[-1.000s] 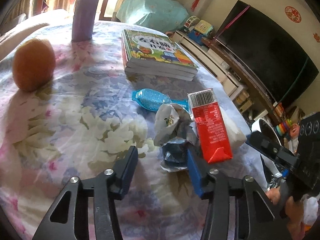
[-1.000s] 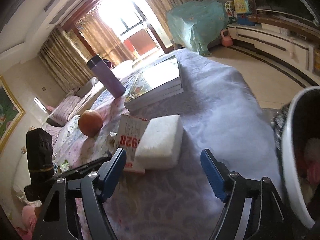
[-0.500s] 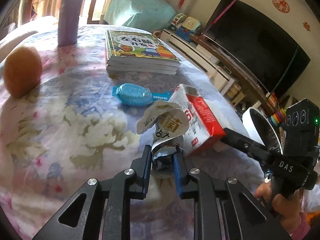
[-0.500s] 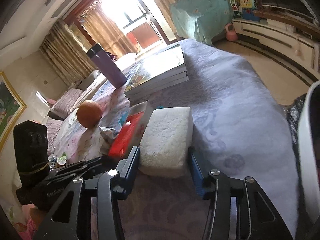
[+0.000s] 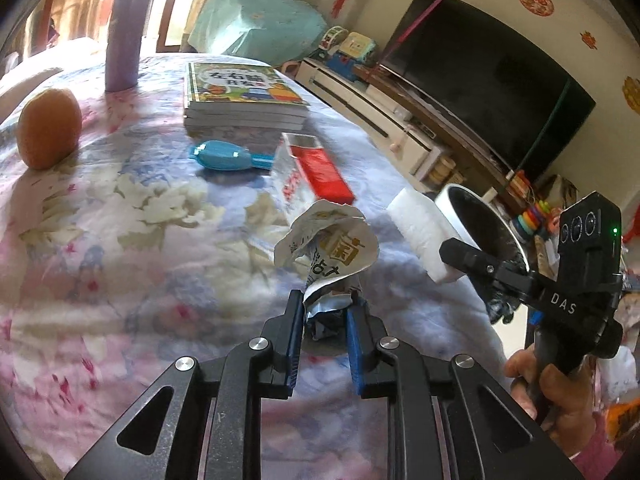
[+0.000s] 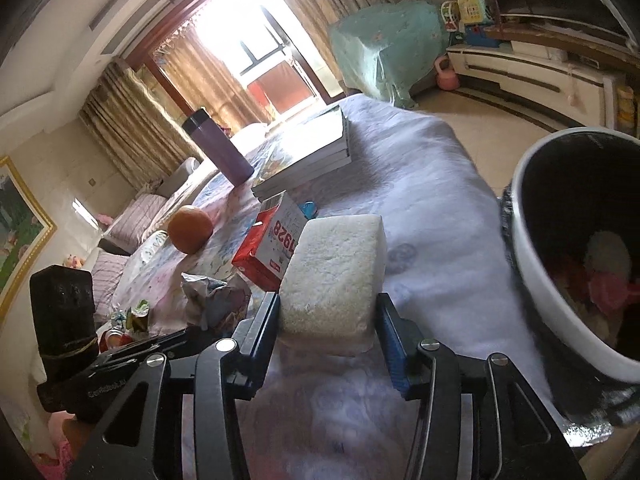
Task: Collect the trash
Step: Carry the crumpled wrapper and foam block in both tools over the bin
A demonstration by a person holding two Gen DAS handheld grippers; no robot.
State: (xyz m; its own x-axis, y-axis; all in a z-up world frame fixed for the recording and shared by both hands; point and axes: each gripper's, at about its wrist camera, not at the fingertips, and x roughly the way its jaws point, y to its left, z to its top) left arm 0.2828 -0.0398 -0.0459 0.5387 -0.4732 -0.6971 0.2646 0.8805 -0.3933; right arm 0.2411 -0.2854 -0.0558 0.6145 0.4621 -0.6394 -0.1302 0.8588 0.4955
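My left gripper [image 5: 323, 312] is shut on a crumpled foil wrapper [image 5: 332, 248], held just above the flowered tablecloth [image 5: 120, 220]. My right gripper [image 6: 326, 308] is shut on a white foam block [image 6: 334, 276], lifted off the cloth; the same block [image 5: 420, 224] shows in the left wrist view. A red and white carton [image 5: 310, 176] lies on its side behind the wrapper, and it [image 6: 272, 248] sits just left of the block. A white trash bin [image 6: 560, 280] with a black liner and rubbish inside stands to the right, off the table edge.
An orange [image 5: 48, 132], a purple flask [image 5: 124, 40], a stack of books [image 5: 240, 96] and a blue brush [image 5: 224, 156] lie farther back on the table. A person's hand [image 5: 552, 392] grips the right handle. A TV [image 5: 480, 76] and cabinet line the wall.
Both grippers closed, the left on the wrapper and the right on the foam block. Both then lifted their loads and moved toward the bin side; the carton tipped onto its side.
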